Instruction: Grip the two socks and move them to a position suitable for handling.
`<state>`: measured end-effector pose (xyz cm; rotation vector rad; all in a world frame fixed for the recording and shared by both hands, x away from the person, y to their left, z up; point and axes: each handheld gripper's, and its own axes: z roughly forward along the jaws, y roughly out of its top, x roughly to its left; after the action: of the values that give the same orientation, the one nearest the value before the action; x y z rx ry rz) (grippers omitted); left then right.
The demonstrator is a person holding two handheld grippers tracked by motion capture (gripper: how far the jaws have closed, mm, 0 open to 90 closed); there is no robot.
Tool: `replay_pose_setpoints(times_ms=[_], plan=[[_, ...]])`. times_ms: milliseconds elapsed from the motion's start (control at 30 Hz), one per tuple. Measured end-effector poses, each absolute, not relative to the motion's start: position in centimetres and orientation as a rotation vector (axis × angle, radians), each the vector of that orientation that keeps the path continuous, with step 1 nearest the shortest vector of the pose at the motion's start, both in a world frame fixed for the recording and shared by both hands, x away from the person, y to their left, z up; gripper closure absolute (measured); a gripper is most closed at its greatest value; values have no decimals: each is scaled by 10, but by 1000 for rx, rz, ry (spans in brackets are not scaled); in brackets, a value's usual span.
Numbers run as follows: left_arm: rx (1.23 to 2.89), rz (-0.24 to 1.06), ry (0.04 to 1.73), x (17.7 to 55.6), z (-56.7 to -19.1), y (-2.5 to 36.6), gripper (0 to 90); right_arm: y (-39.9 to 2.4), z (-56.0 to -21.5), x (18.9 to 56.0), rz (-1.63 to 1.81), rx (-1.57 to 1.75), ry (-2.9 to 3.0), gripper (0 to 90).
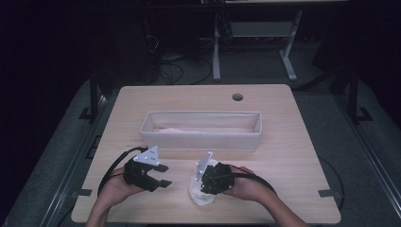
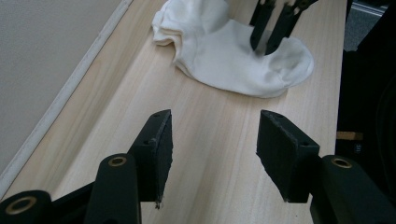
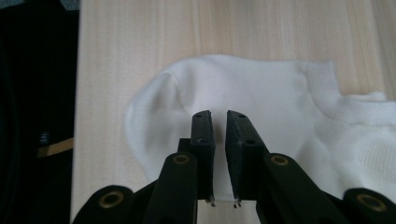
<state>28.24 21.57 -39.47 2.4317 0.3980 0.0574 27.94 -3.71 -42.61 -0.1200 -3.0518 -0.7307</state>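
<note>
From the high view, my left gripper point(image 1: 163, 175) sits near the front edge of the table point(image 1: 293, 142), pointing toward my right hand, its jaws spread with bare wood between them. My right gripper point(image 1: 202, 182) points down over a white sock point(image 1: 201, 196) that lies on the table near the front edge, just right of centre. Behind both stands a long fabric bin point(image 1: 201, 137), well apart from the sock. My right hand point(image 1: 243, 182) hides much of the sock from here, and I cannot tell the jaw gap from this height.

In the left gripper view, my own jaws stand wide, released, gripping nothing; only table wood lies between my fingers point(image 2: 156, 154). The sock point(image 2: 233, 56) lies farther off, apart from them, and my right gripper point(image 2: 266, 44) comes down onto it from above, its tips meeting the fabric close together near the rounded end.

In the right gripper view, my fingers point(image 3: 203, 140) stand nearly together with a narrow slit between them. The sock point(image 3: 280, 107) spreads beneath and around them, its ribbed cuff off to the right, its rounded end to the left. I cannot tell whether any fabric is pinched in that slit; the pads seem to rest on the cloth.
</note>
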Motion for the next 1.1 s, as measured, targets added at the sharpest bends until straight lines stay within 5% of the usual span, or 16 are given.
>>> replay_pose_setpoints(times_ms=[333, 667, 1100], plan=[[2428, 59, 397, 283, -395, 216, 454, -34, -415, 254, -815, -33, -2999, 793], [2431, 58, 403, 284, -395, 218, 453, -29, -440, 250, -756, -44, -3003, 788], [2433, 57, 401, 283, -395, 217, 453, -33, -438, 245, -740, -40, -3075, 680]])
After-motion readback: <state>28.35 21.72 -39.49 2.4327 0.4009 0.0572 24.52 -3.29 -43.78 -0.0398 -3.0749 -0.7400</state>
